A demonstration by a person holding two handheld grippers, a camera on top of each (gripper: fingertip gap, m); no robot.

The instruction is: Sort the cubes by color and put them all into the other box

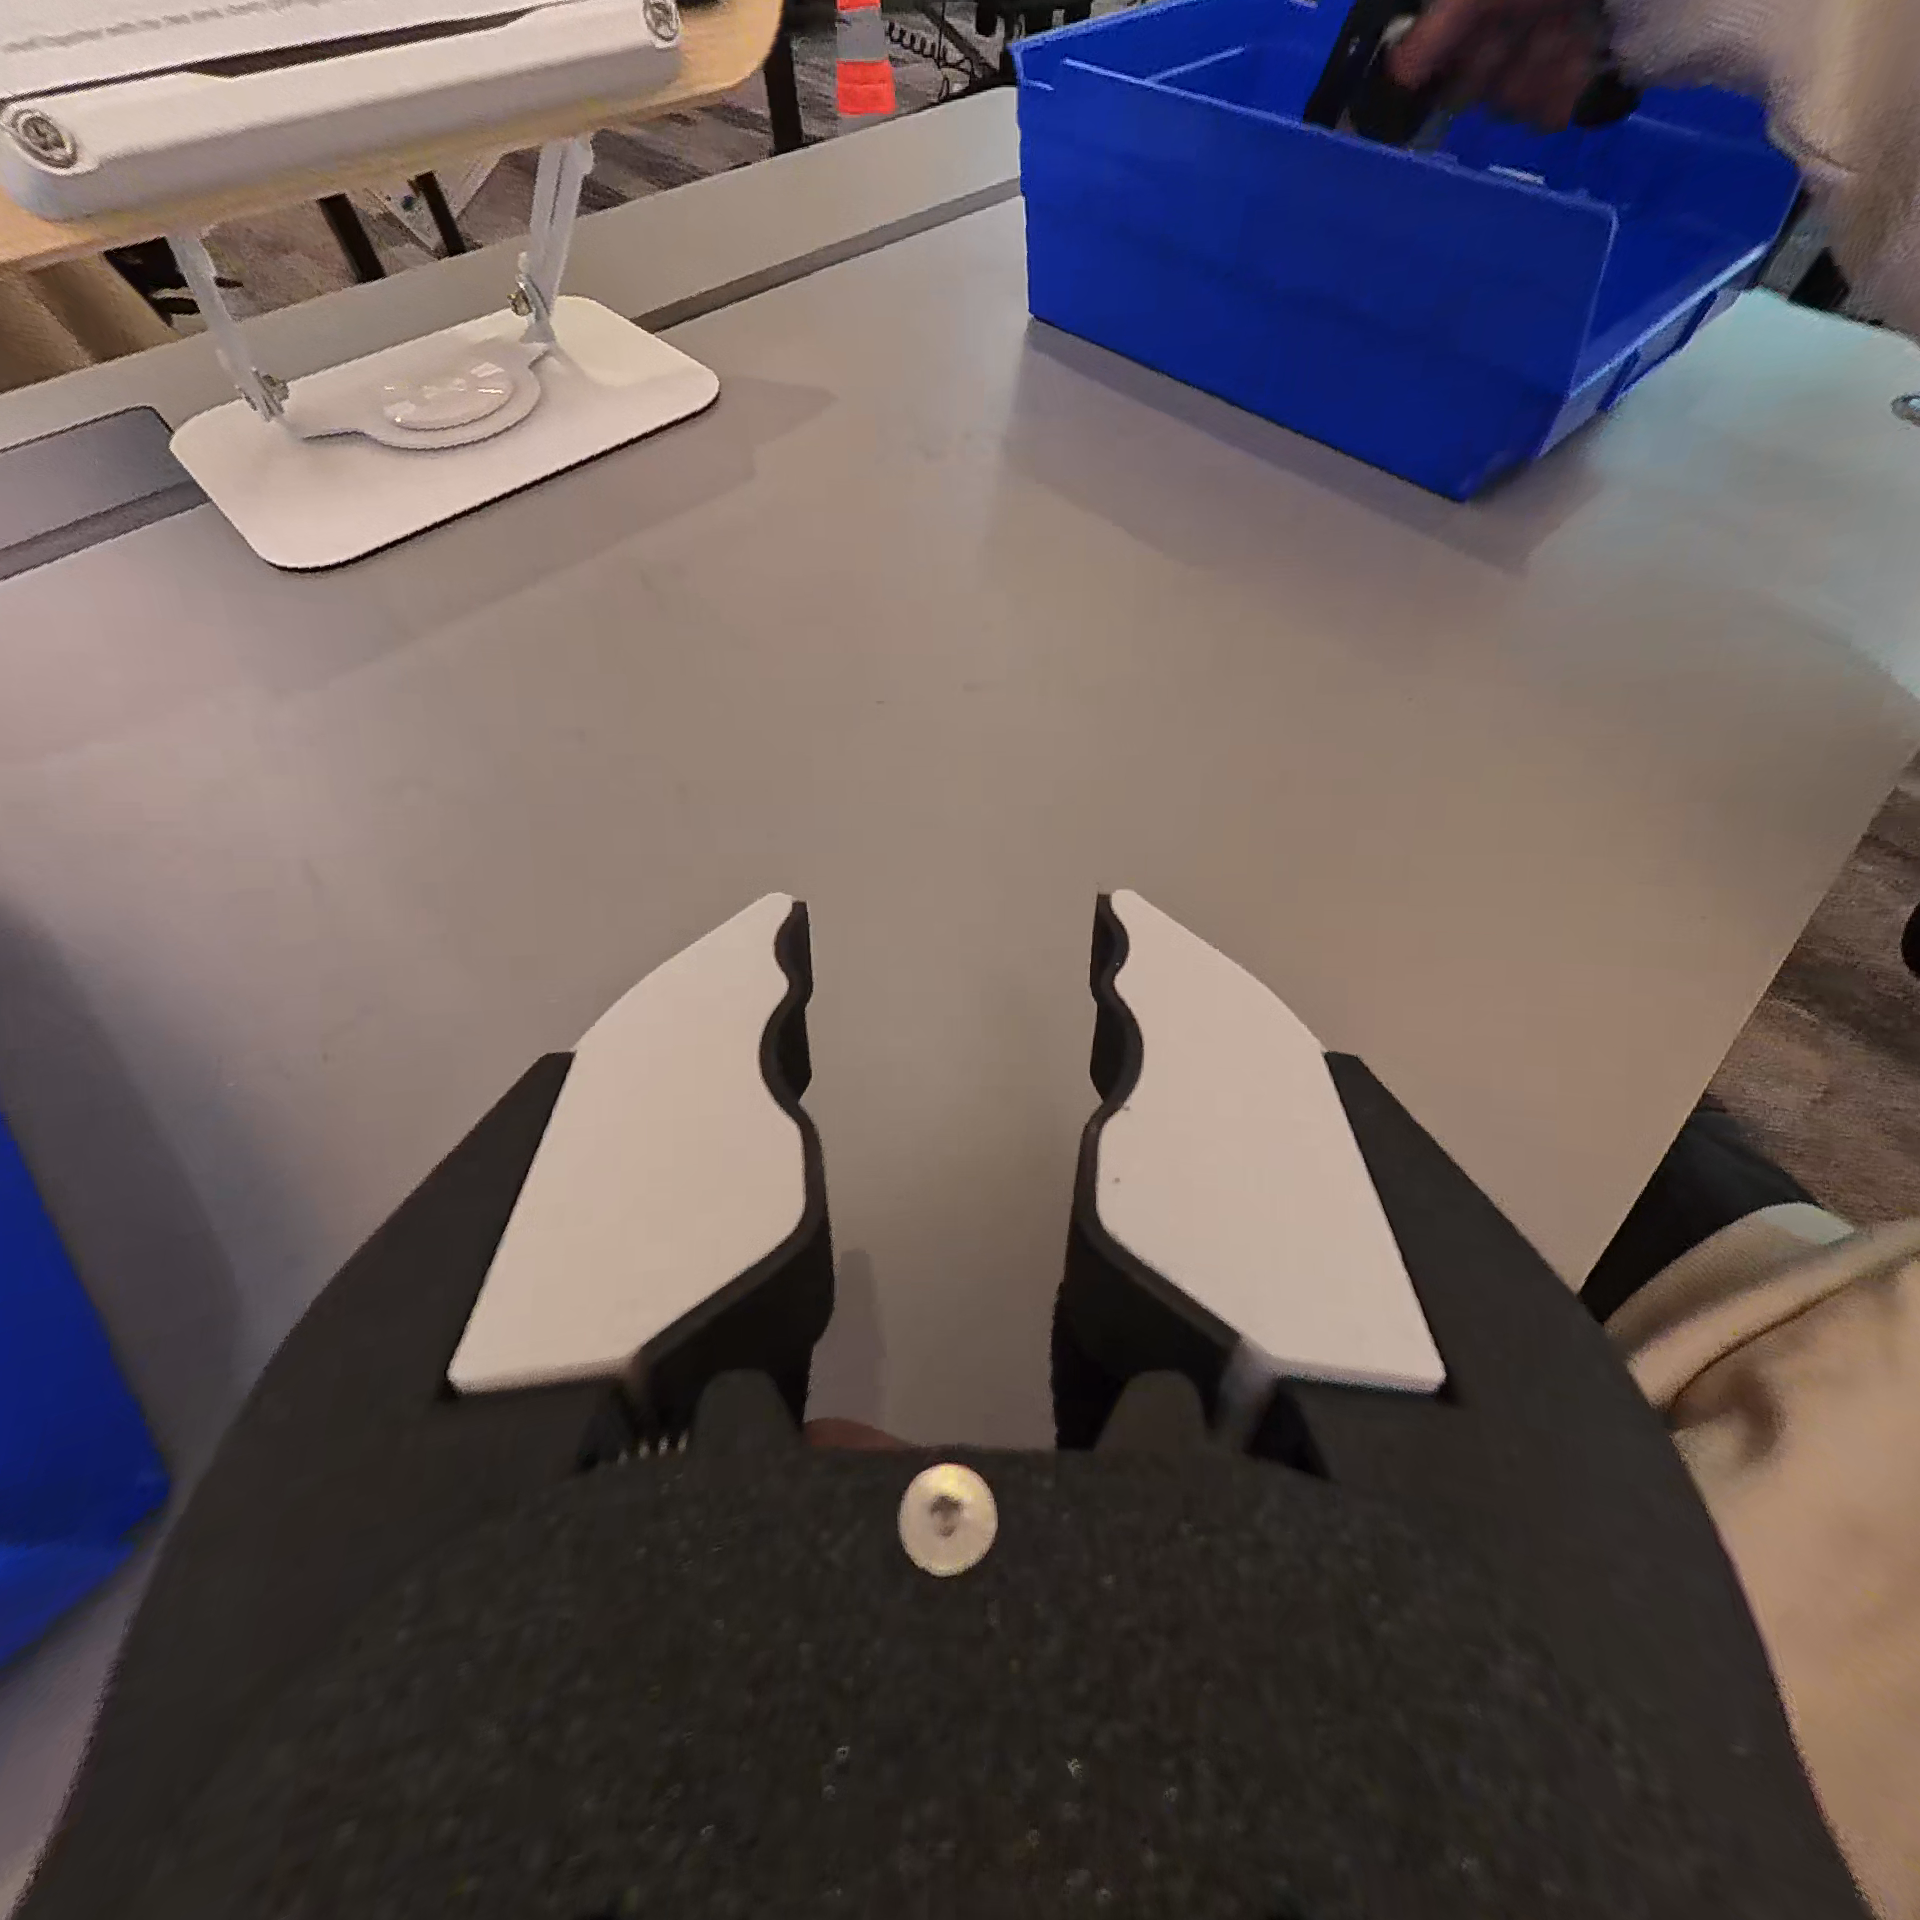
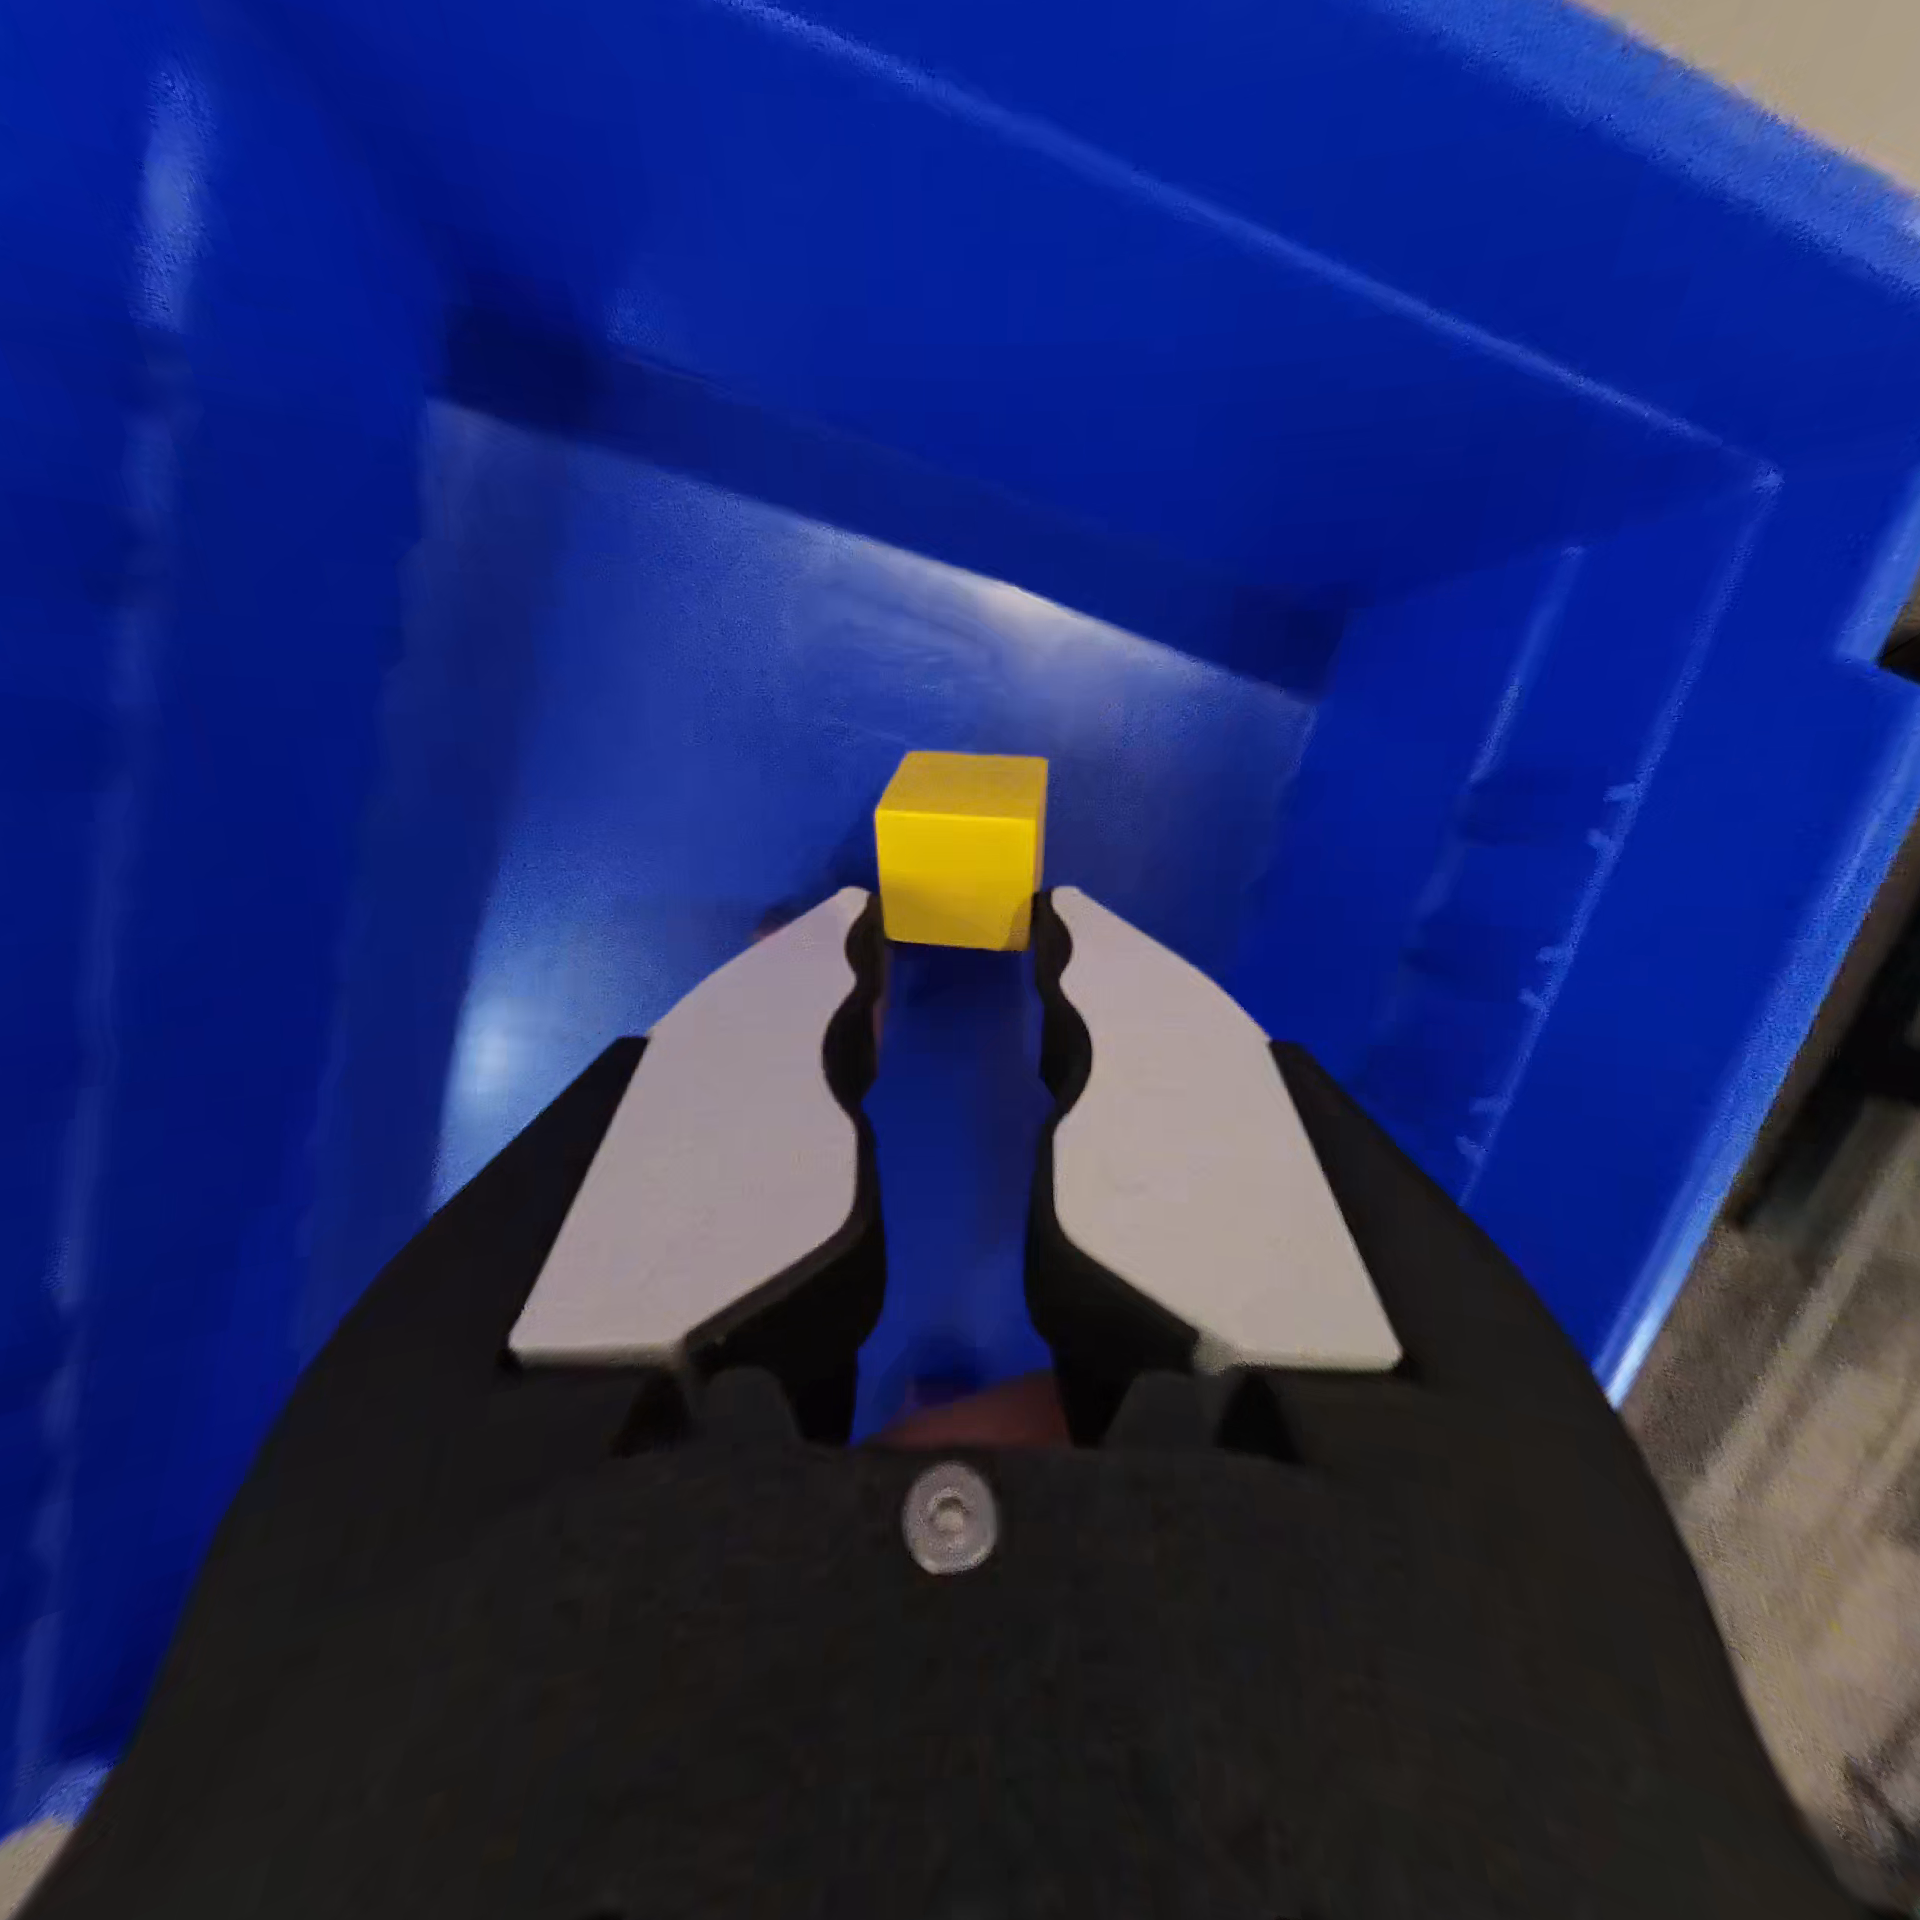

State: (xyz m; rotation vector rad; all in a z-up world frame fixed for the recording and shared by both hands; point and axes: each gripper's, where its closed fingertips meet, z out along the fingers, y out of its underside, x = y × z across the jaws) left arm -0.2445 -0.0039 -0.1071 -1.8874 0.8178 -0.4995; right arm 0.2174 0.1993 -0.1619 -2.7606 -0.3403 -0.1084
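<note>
In the right wrist view my right gripper [image 2: 958, 906] is shut on a small yellow cube [image 2: 956, 862], pinched between its fingertips. It holds the cube inside a compartment of a blue box [image 2: 1558, 436], above the box floor. In the left wrist view my left gripper [image 1: 951, 914] is open and empty over the grey table [image 1: 935, 644]. The same blue divided box [image 1: 1299, 281] stands at the far right of the table, with a hand and the other gripper [image 1: 1455, 73] reaching into it, blurred. Part of a second blue box [image 1: 62, 1403] shows at the left edge.
A white device on a white stand [image 1: 447, 416] sits at the far left of the table. The table's right edge [image 1: 1766, 987] drops to the carpet floor. A light sleeve [image 1: 1787, 1455] is at the lower right. An orange cone [image 1: 864, 62] stands beyond the table. My right fingertips sit around 50 cm from my left ones.
</note>
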